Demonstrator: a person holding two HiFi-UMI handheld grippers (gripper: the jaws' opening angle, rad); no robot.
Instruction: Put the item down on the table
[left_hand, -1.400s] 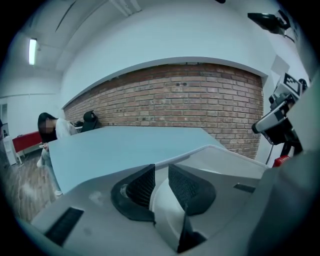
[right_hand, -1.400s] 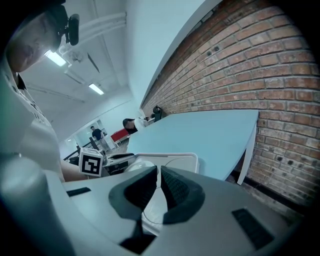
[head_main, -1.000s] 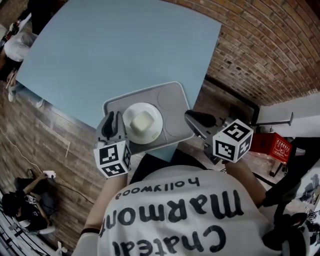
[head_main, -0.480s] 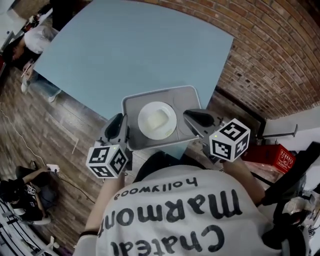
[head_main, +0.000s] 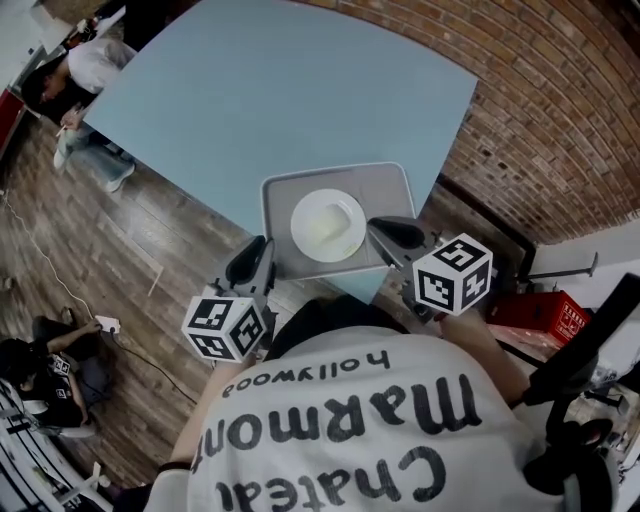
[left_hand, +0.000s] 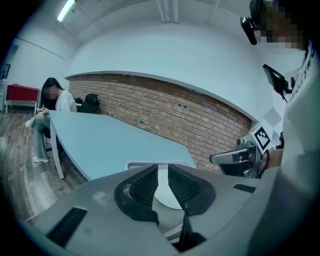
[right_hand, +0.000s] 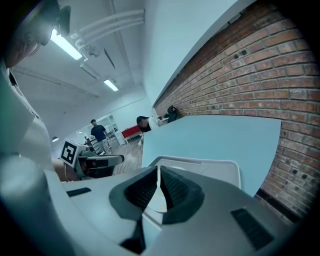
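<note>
A grey tray (head_main: 285, 200) carries a white plate (head_main: 328, 225) with something pale in its middle. The tray hangs over the near corner of the light blue table (head_main: 280, 90). My left gripper (head_main: 255, 266) is shut on the tray's near left corner. My right gripper (head_main: 390, 235) is shut on its right edge. In the left gripper view the jaws (left_hand: 159, 182) stand close together, with the tray rim (left_hand: 150, 163) and plate (left_hand: 167, 195) beyond them. The right gripper view shows the narrow jaws (right_hand: 158, 187) over the tray (right_hand: 220, 170) and the table (right_hand: 215, 135).
A brick wall (head_main: 560, 90) runs along the table's right side. A red crate (head_main: 545, 312) sits to my right. One person sits at the table's far end (head_main: 85, 70); another crouches on the wooden floor (head_main: 40, 380) at the left.
The tray, held in both grippers, has moved forward and to the right, further over the table's corner. My left gripper now sits lower, at the tray's near corner.
</note>
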